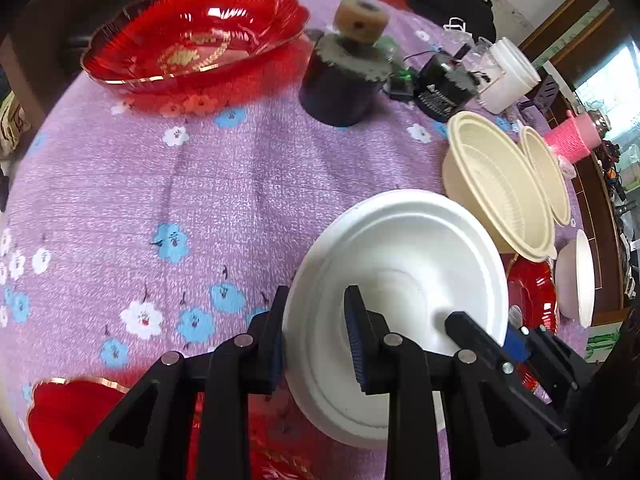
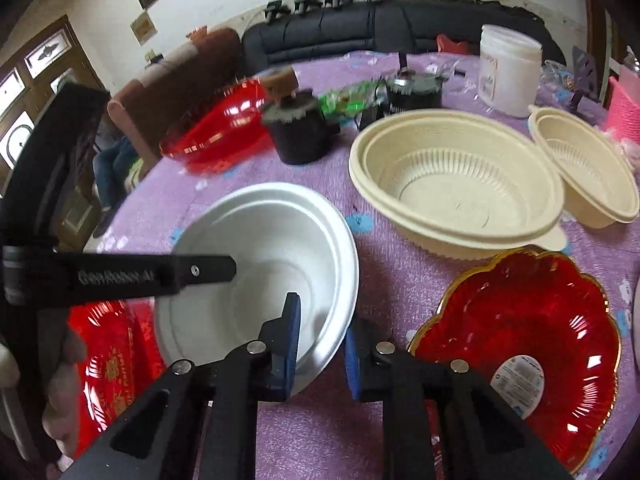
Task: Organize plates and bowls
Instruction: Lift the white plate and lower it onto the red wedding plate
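A white foam bowl (image 1: 404,248) (image 2: 264,236) is held tilted above the purple flowered tablecloth (image 1: 200,184), over a red plate (image 2: 108,352). My left gripper (image 1: 316,336) straddles its near rim, jaws apart, one finger inside and one outside. My right gripper (image 2: 320,344) straddles the opposite rim the same way, also with a gap. The right gripper's fingers (image 1: 472,332) show inside the bowl in the left wrist view. Two cream bowls (image 2: 452,176) (image 2: 588,164) and a red scalloped bowl (image 2: 524,348) stand to the right.
A large red bowl (image 1: 196,32) sits at the far side, also in the right wrist view (image 2: 216,128). A dark can with a sponge (image 1: 344,76), a black box (image 1: 440,88), a white tub (image 2: 508,72) and a pink basket (image 1: 568,136) stand at the back. Another white bowl (image 1: 576,276) lies far right.
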Demonstrator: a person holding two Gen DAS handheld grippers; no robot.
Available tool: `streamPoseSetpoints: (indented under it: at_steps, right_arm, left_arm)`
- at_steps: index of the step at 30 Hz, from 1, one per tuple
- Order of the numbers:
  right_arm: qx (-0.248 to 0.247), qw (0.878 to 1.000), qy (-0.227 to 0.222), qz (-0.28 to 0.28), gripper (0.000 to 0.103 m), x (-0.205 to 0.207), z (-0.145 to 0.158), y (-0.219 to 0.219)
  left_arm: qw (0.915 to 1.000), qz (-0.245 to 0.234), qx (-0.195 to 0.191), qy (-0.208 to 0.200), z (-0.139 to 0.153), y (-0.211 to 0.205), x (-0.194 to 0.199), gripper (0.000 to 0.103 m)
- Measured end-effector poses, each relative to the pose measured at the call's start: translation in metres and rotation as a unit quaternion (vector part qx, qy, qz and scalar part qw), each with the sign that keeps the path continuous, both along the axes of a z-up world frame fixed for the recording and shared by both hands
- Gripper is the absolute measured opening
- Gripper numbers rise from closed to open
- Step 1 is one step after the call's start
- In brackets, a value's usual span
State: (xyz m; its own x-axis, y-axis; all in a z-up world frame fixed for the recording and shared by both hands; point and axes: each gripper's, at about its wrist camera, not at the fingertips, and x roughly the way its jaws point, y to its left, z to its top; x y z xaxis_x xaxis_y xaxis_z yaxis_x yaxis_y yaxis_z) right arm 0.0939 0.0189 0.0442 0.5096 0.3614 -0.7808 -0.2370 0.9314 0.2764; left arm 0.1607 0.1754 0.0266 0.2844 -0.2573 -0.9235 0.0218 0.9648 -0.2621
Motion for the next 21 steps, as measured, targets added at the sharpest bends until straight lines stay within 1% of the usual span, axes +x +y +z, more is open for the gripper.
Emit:
streamPoseSetpoints:
  at_steps: [2,4,6,9,13,17,19,21]
  right_arm:
    - [0.015,1.0,-0.009,-0.005,0.019,-0.006,0.011,-0.005]
    - [0.03,0.999,-0.02,-0.005,0.019,-0.014,0.023,-0.008]
    - [0.035,0.999,-0.037,-0.001,0.019,-0.026,0.039,-0.007]
    - [0.037,0.998,-0.059,0.011,0.019,-0.044,0.057,-0.001]
    - [0.05,0.996,-0.07,0.036,0.019,-0.071,0.072,0.017]
    - [0.052,0.993,-0.077,0.069,0.019,-0.096,0.077,0.047]
    - [0.048,0.992,-0.079,0.085,0.019,-0.107,0.075,0.065]
    - [0.041,0.991,-0.077,0.1,0.019,-0.114,0.071,0.083]
  left_arm:
    - [0.9999,0.001,-0.008,-0.011,0.011,0.001,-0.01,0.026]
    - [0.9996,0.004,-0.006,-0.027,0.026,0.002,-0.024,0.026]
    - [0.9991,0.008,-0.005,-0.04,0.04,0.005,-0.038,0.026]
    - [0.9977,0.017,0.004,-0.065,0.061,0.013,-0.066,0.026]
    - [0.9953,0.043,0.004,-0.087,0.078,0.038,-0.106,0.026]
    - [0.9916,0.074,0.023,-0.103,0.083,0.061,-0.135,0.026]
    - [0.9903,0.089,0.032,-0.102,0.08,0.076,-0.15,0.026]
    - [0.9897,0.103,0.031,-0.094,0.071,0.094,-0.16,0.026]
